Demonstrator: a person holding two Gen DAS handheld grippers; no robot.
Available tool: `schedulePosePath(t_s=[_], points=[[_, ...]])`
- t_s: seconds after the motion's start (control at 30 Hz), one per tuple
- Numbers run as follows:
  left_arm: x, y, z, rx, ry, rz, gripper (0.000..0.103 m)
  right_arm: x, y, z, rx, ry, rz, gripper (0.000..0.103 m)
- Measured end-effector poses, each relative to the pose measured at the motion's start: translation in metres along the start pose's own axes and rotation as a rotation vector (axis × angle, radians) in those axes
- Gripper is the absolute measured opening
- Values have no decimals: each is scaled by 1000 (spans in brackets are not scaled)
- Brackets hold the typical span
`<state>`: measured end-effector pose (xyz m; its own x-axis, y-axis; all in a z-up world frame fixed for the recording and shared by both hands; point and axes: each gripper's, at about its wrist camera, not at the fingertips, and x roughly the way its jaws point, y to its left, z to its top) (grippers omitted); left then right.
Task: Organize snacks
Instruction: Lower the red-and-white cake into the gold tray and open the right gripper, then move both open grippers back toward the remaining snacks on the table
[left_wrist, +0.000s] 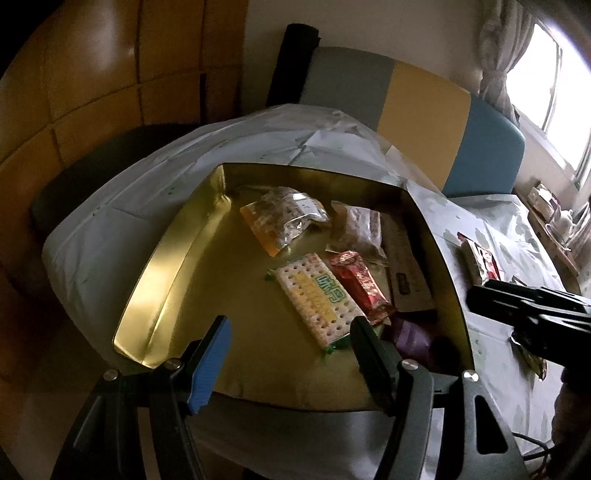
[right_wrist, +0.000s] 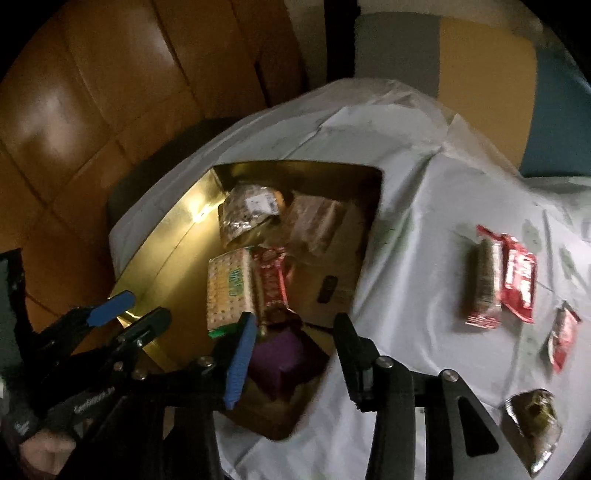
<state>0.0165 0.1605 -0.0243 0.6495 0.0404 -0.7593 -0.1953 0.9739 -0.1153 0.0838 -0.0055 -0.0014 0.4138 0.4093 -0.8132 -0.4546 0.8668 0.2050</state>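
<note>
1. Left wrist view: the left gripper (left_wrist: 290, 338) hangs over the near edge of the gold tray (left_wrist: 162, 254), jaws spread wide with nothing between them
2. Inside the tray a white cracker packet (left_wrist: 316, 297) lies near the middle, with a red wrapped bar (left_wrist: 360, 286) touching its right side
3. Towards the tray's far wall lie a clear bag of mixed snacks (left_wrist: 282, 218) and, to its right, a brownish clear packet (left_wrist: 356, 229); a purple packet (left_wrist: 413, 334) sits in the tray's near right corner
4. Outside the tray's right wall, on the pale tablecloth (left_wrist: 110, 221), lies a red packet (left_wrist: 480, 260); the dark body of the right gripper (left_wrist: 532, 306) reaches in just past that wall, its jaws unseen here
5. Right wrist view: the right gripper (right_wrist: 293, 345) hovers over the tray's (right_wrist: 177, 229) near right corner, jaws parted and gripping nothing, the purple packet (right_wrist: 284, 356) lying loose just below them
6. The cracker packet (right_wrist: 229, 286) and red bar (right_wrist: 271, 282) lie side by side in the tray beyond it
7. Well right of the tray, on the cloth (right_wrist: 413, 229), lie a clear cracker roll with red ends (right_wrist: 485, 280) touching a red packet (right_wrist: 521, 284), a small red sachet (right_wrist: 561, 341) and a clear wrapped snack (right_wrist: 533, 419)
8. The left gripper (right_wrist: 129, 308) shows at the tray's left near edge, jaws apart
</note>
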Motion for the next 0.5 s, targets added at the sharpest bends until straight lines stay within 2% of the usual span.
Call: schedulePosePath(t_s=[0.27,0.5], points=[[-5,-10,-2,31,-3,-4,67,-29,-13,-15,-14,-57,-61,48],[-9,-17,-3,54,-5,-8,68,-45,-30,-32,-8,-67,-114,50]])
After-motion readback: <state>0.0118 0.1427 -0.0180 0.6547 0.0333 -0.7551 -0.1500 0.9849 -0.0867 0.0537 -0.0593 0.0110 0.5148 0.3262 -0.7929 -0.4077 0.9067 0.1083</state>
